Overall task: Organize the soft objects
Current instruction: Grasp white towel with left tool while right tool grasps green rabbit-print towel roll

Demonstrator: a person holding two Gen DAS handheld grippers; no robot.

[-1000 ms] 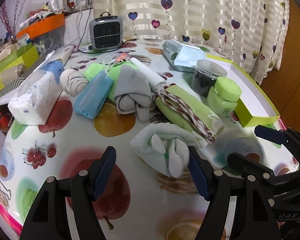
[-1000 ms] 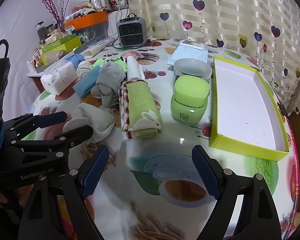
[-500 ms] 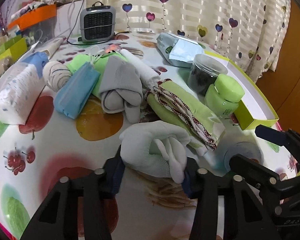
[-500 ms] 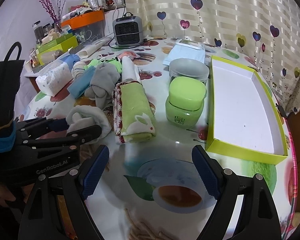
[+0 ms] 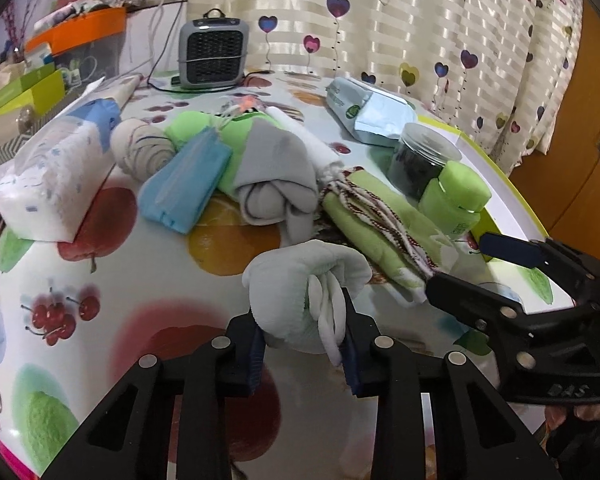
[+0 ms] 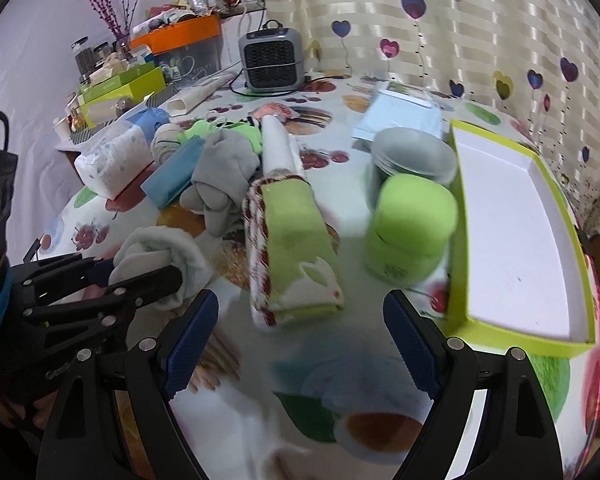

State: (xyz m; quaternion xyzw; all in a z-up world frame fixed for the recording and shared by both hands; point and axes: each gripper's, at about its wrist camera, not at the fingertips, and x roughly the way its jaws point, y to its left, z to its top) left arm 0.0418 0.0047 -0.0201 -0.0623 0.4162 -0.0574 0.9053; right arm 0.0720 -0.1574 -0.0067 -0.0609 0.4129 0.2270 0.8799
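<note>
Now left gripper (image 5: pixel 302 346) closing on one sock bundle (image 5: pixel 300 288), two jars (image 6: pixel 410 228)

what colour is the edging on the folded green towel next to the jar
Red and white, like a twisted cord trim, on the folded green towel. The right wrist view shows it best.

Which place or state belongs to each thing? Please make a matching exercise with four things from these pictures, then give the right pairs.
Things:
1. white rolled sock
2. yellow-green box
3. right gripper
4. green rabbit towel

Places or states:
a. empty, white inside, at the table's right side
b. folded, lying between the grey cloth and the green jar
c. between the pads of the left gripper, whose jaws are closing
d. wide open, nothing between the pads

Pairs: 1-c, 2-a, 3-d, 4-b
</note>
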